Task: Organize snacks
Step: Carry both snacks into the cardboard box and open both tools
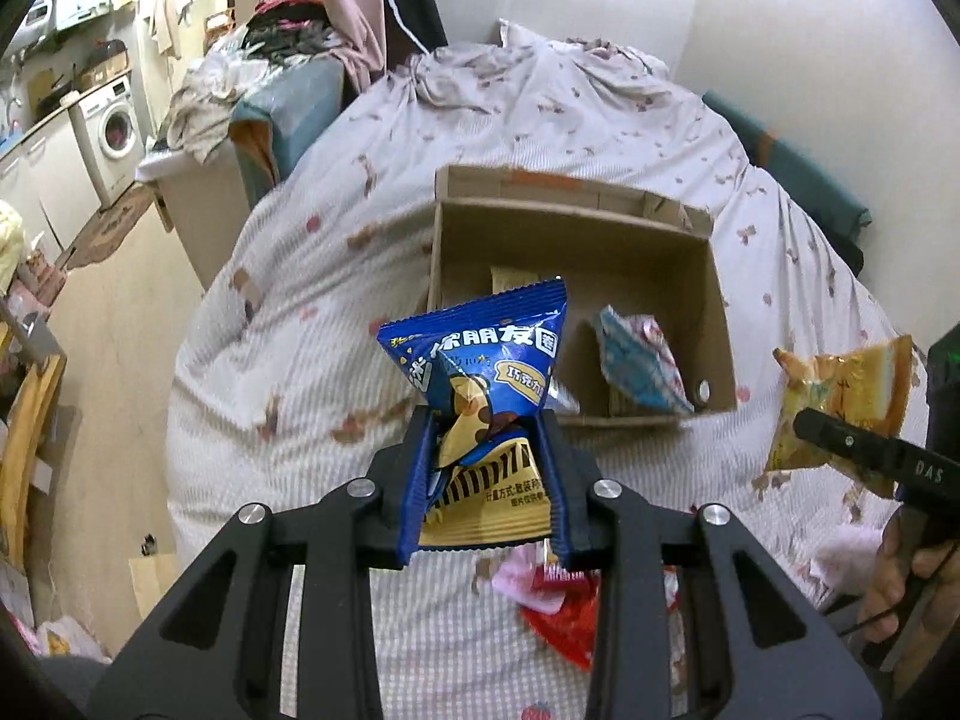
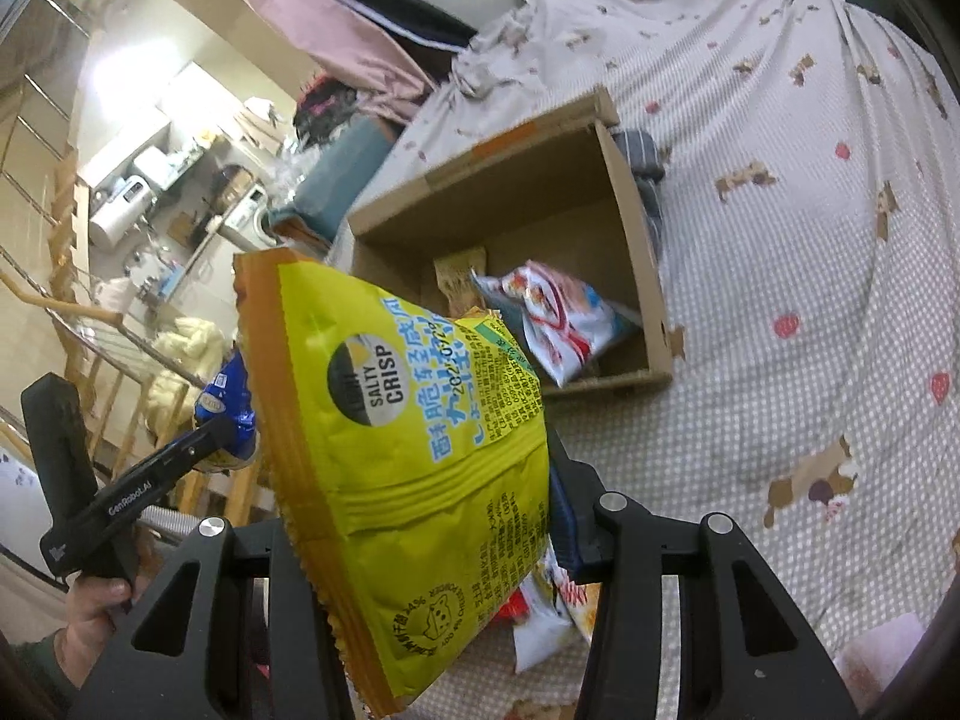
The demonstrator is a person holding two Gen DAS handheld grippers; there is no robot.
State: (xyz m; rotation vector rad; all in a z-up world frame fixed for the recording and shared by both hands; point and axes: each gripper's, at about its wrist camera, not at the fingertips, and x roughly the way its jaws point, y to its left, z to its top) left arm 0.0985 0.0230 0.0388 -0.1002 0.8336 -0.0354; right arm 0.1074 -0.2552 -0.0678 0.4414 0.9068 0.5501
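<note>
Left gripper [image 1: 486,420] pinching blue snack packet [image 1: 480,348], jaws narrow. Right gripper [image 2: 432,480] clamping yellow crisp bag [image 2: 408,450]. Cardboard box [image 1: 714,294] sitting on bed, ahead and below both grippers; left one looking nearer.

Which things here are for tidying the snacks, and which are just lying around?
For the job: blue snack bag in the left gripper, yellow snack bag in the right gripper, cardboard box.
Lying about: washing machine, clothes pile.
</note>
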